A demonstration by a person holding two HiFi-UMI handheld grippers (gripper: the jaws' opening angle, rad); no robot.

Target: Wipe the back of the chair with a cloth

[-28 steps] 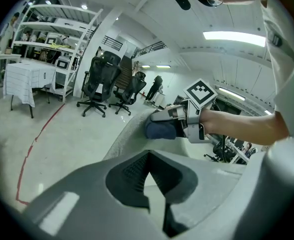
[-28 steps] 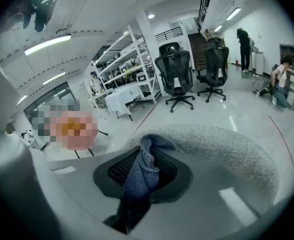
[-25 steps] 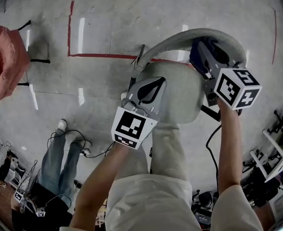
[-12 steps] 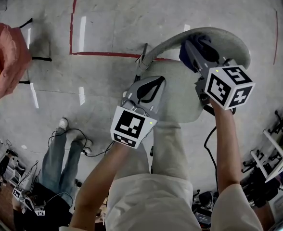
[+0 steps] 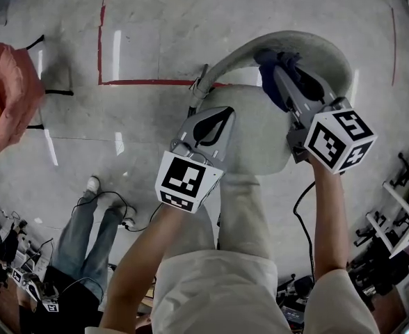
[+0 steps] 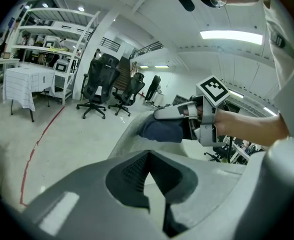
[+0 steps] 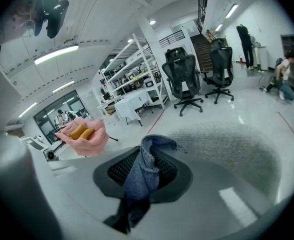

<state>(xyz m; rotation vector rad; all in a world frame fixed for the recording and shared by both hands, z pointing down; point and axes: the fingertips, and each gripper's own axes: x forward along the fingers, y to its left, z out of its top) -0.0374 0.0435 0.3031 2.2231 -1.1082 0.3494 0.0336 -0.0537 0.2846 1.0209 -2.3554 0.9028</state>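
Head view: finds the right tongs (image 5: 277,67) pinching a dark blue cloth (image 5: 268,82) and pressing it onto the top rim of the chair back (image 5: 323,47), near the middle of its curve. Judges this hold chosen to keep a wad of fabric between tongs and upholstery while wiping. Notes the left tongs (image 5: 222,117) pressed together on nothing, poised over the seat (image 5: 260,141) and apart from the back. Probably parked there, clear of the wiping path. Records red tape (image 5: 145,81) on the floor (image 5: 156,33).

Left gripper view: confirms tips meeting with nothing between them. Shows, beyond them, the cloth bunched under the right tongs on the crest of the back, with a forearm (image 6: 257,126) behind.

Right gripper view: shows the cloth clamped between the pads, one fold standing above the tips and the rest trailing down toward the camera. Describes it as soft, crumpled and speckled blue-grey. Describes the back just ahead as pale grey, finely speckled and broadly curved, with no marks discernible. Cannot judge how much of it is already wiped.
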